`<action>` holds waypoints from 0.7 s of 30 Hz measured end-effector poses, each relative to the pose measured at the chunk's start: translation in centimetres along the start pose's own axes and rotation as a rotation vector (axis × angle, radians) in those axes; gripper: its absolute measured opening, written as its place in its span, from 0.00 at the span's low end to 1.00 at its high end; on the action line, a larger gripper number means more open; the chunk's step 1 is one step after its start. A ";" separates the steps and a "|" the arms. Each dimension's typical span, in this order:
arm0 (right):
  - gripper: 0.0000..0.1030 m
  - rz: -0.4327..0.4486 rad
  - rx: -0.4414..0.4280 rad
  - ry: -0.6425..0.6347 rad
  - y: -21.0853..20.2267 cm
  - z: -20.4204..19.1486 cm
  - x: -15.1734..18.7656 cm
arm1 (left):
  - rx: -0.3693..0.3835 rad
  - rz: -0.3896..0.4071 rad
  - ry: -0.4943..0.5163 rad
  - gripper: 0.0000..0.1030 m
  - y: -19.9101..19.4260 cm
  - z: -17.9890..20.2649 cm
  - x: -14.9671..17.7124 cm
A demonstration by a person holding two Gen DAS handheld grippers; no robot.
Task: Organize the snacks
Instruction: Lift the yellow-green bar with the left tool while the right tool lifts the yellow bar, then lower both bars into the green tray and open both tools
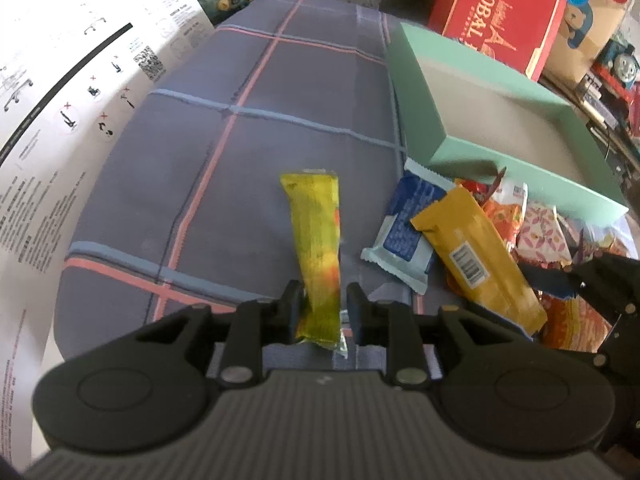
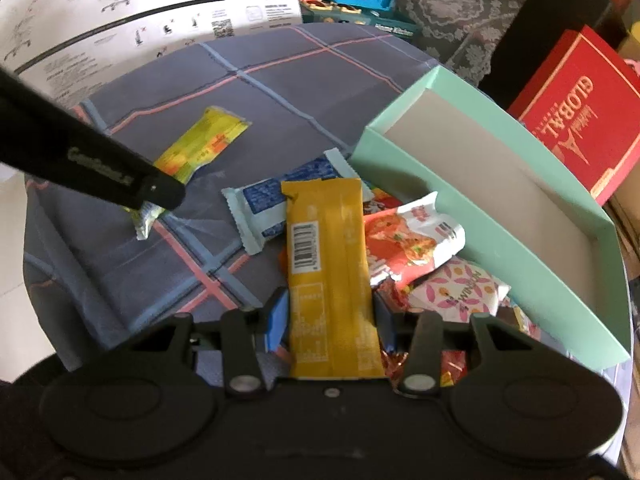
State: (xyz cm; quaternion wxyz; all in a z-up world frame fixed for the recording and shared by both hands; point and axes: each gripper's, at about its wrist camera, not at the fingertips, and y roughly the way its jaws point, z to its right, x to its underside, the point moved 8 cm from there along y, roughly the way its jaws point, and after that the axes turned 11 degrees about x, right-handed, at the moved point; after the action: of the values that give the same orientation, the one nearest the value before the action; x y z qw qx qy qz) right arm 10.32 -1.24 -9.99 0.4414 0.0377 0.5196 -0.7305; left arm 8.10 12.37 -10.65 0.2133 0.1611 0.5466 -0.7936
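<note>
Beside mint tray [image 2: 496, 128], red box [image 2: 576, 120] reads "GLOBAL".

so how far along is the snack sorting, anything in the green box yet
Nothing looks done: the mint-green cardboard box shows only bare floor. In hand: the left gripper straddles the yellow-green snack stick, the right gripper the mustard-yellow bar; neither looks lifted. Left: the blue-and-white wrapper and the pile of red and pink packets.

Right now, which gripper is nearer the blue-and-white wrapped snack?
Right. The right gripper straddles the mustard-yellow bar lying across the blue-and-white snack; the left gripper straddles the yellow-green packet, off to that snack's side.
</note>
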 end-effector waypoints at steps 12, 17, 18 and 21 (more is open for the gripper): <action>0.33 -0.075 -0.166 0.274 0.5 3.8 -0.1 | -0.073 0.010 0.062 0.21 0.8 1.1 0.5; 0.33 -0.108 -0.235 0.388 0.8 5.4 0.1 | -0.064 0.041 0.056 0.21 -0.7 1.4 -0.3; 0.33 -0.108 -0.243 0.402 0.9 5.8 0.2 | -0.061 0.046 0.058 0.21 -0.9 1.5 -0.5; 0.33 -0.085 -0.258 0.433 0.3 6.9 0.0 | -0.038 0.063 0.060 0.21 -1.9 2.2 -1.4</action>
State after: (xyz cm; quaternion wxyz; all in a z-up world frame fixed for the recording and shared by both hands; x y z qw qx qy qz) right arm 13.27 -6.72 -7.05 0.2897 0.1146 0.6923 -0.6509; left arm 8.31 11.16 -7.71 0.2249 0.1977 0.5623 -0.7708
